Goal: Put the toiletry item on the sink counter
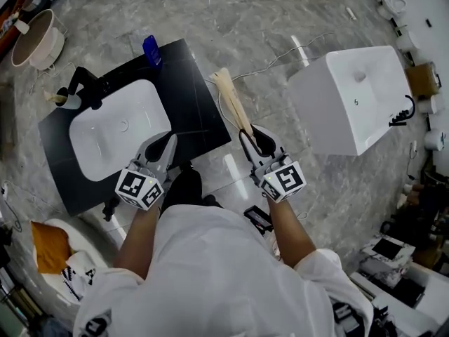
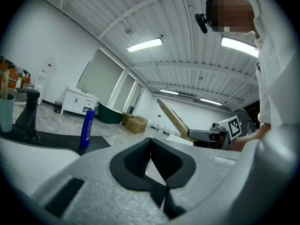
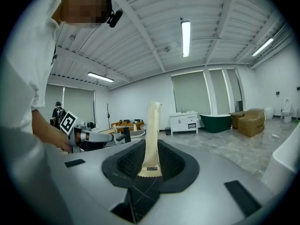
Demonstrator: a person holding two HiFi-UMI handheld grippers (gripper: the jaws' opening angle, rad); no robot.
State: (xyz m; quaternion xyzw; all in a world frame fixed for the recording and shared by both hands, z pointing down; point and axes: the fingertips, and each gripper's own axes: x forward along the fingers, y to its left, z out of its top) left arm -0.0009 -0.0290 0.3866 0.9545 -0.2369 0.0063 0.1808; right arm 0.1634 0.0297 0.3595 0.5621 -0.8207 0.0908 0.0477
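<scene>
Now the right gripper (image 1: 251,140), clamped on the toiletry item (image 1: 231,100), should lay it softly on the black counter (image 1: 191,90) to its left (left gripper (image 1: 167,144) sits closed, empty).

Sink (image 1: 119,128) glossy white, counter (image 1: 191,97) matt blk, floor (image 1: 266,20) shiny marble.

White short-slv top (image 1: 210,272); grey hand-held grippers (image 1: 170,140) (image 1: 247,136) w/ b&w marker cubes (image 1: 140,187) (image 1: 284,180).

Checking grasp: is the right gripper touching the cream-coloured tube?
Touching. The right gripper view shows the right gripper clamped on the cream-coloured tube, both jaws pressing its base.
</scene>
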